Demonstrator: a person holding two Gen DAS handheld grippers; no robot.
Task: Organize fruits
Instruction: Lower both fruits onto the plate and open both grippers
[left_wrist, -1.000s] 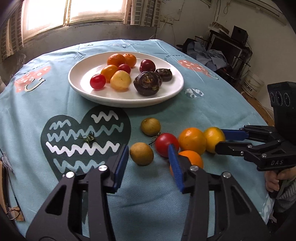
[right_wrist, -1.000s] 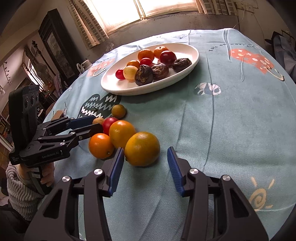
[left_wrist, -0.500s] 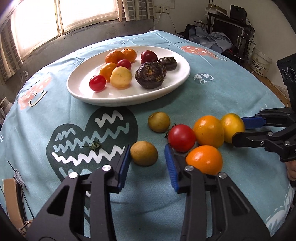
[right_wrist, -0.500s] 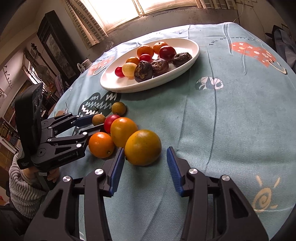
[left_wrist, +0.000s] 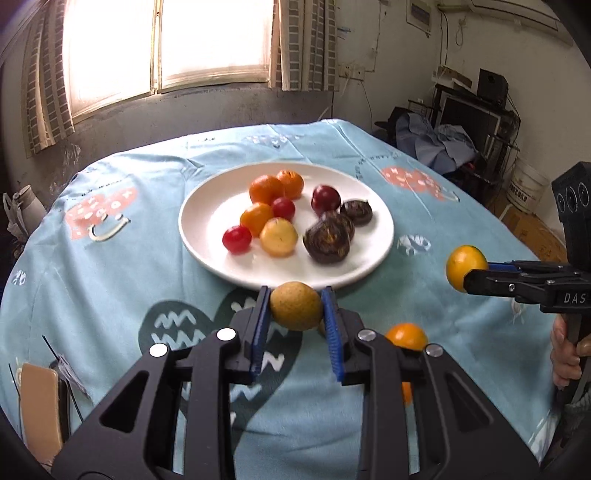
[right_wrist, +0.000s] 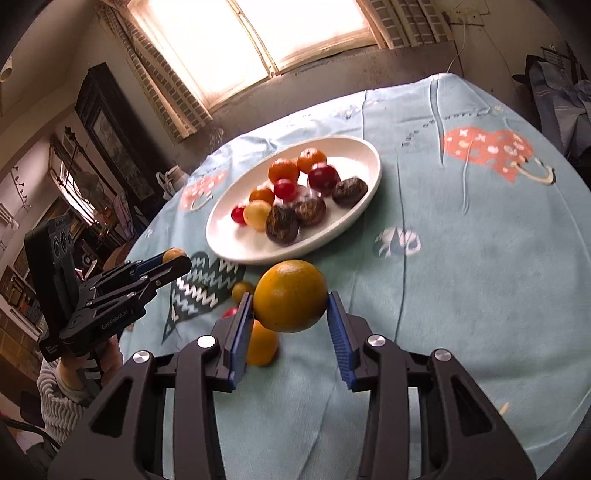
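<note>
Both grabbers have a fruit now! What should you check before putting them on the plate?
1. Left tool grips the brownish-yellow fruit: ok, both pads press on it and it is off the cloth.
2. Right tool grips the big orange fruit: ok, pinched on both sides and lifted.
3. Free room on the white plate: ok, its left part and near edge are bare.
4. Fruits already on the plate stay out of the way: ok, they cluster in the middle.
5. The two tools are apart from each other: ok.
6. How firm each grip is: cannot tell.
</note>
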